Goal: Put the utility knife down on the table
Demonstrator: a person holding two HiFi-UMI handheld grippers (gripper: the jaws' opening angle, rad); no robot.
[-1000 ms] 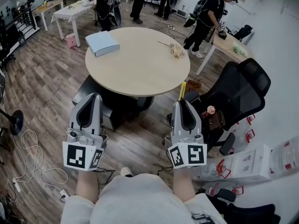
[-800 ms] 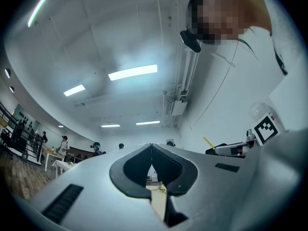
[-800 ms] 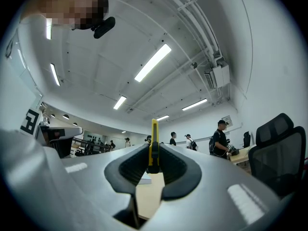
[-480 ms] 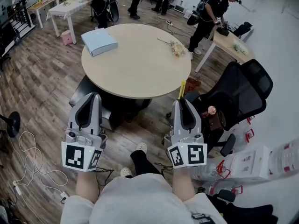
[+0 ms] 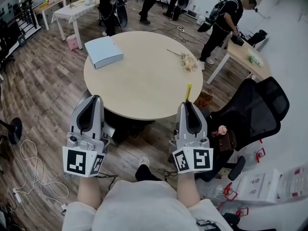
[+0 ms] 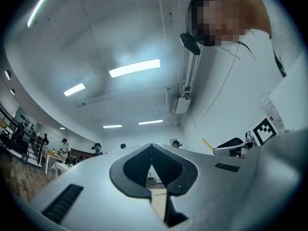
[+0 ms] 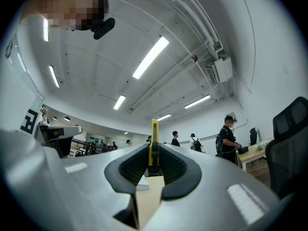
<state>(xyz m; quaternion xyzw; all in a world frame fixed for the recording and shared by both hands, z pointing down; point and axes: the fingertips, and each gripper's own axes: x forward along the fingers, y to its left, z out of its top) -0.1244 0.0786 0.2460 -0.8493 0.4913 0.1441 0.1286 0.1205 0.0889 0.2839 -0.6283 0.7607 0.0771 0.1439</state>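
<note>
Yellow utility knife [image 7: 153, 139], apparently pale-blue box [image 5: 104, 52]

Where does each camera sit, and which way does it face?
Head view: on the person's head, steeply down at the round table; forearms, left hand-held gripper and right hand-held gripper show.
Left gripper view: rides that gripper, facing along its shut jaws toward the ceiling; person's torso shows.
Right gripper view: likewise, along jaws clamping the utility knife; person's head shows.
Shared: the utility knife shows in all three.

Utility knife [image 5: 188, 91] mostly inside right claw [image 5: 186, 105]
</note>
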